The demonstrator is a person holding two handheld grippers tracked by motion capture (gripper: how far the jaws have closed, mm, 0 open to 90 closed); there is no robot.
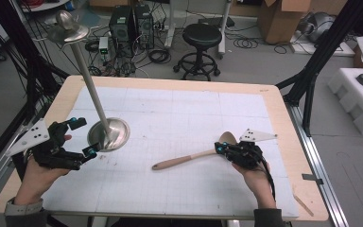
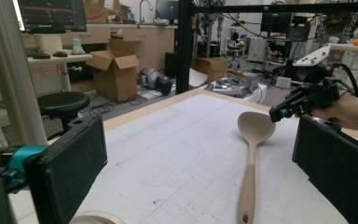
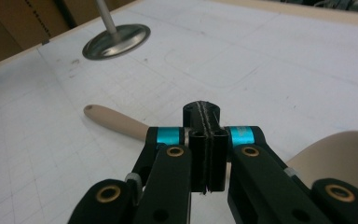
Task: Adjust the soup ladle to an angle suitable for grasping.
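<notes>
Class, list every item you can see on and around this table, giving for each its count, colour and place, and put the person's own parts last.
Wooden spoon: 1, pale beige, lying on the mat right of centre, bowl toward the right gripper.
Metal stand: 1, silver, round base on the mat's left, tall pole leaning up and away.
Grid mat: 1, white, covering the tabletop.
Table: 1, light wood, rim around the mat.
Stool: 1, black, on the floor beyond the table.
Cardboard box: 1, brown, far floor at the right.
Left gripper: 1, black with teal accents, jaws open beside the stand's base.
Right gripper: 1, black, jaws shut, over the spoon near its bowl.
</notes>
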